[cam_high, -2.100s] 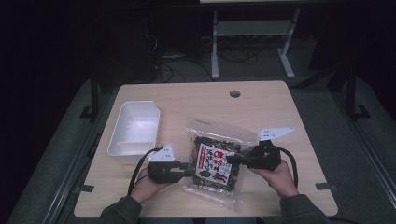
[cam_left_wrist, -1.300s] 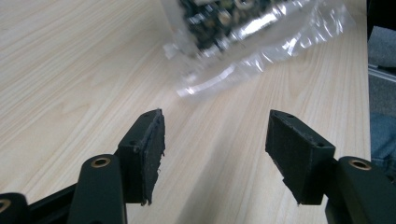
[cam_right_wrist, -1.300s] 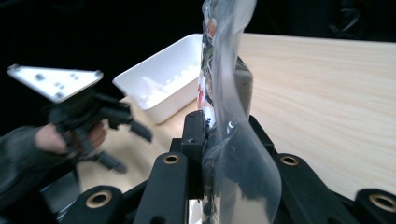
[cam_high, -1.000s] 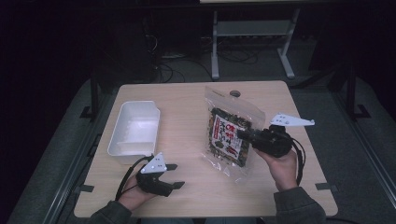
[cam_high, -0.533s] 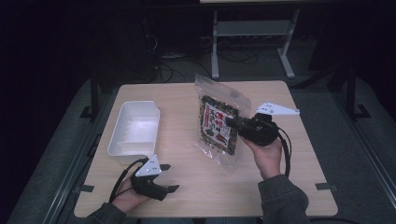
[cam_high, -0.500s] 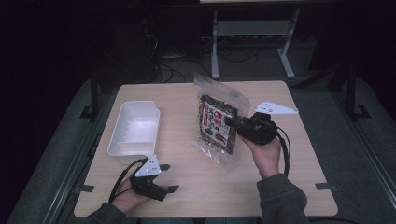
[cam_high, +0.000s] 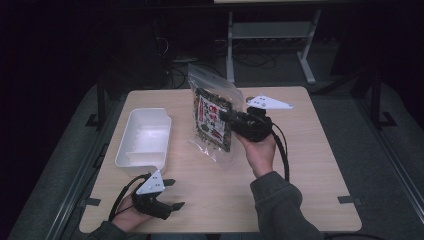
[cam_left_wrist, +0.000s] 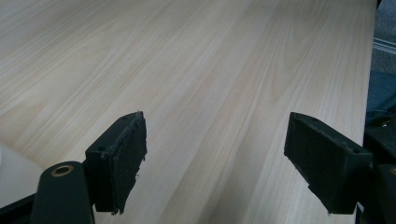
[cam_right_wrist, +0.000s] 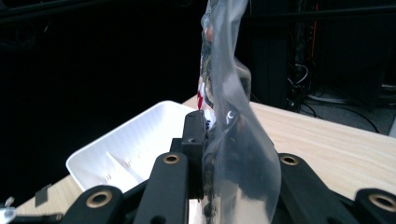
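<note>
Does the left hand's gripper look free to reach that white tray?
Probably yes: the left gripper has open, empty jaws, and bare table lies between it and the white tray nearby.

Both grippers are black, the left gripper (cam_high: 169, 194) and the right gripper (cam_high: 223, 118), each topped by a pale grey three-cornered plate and trailing a black cable. Brass-coloured rivets (cam_right_wrist: 171, 158) stud the arms. The sleeves (cam_high: 282, 205) are dark grey.

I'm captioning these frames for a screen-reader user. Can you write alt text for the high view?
The right tool holds a clear snack bag upright above a light wooden table, close to a white tray on the table's left part. Near the front left corner, the left tool rests open, with nothing between its jaws.
</note>
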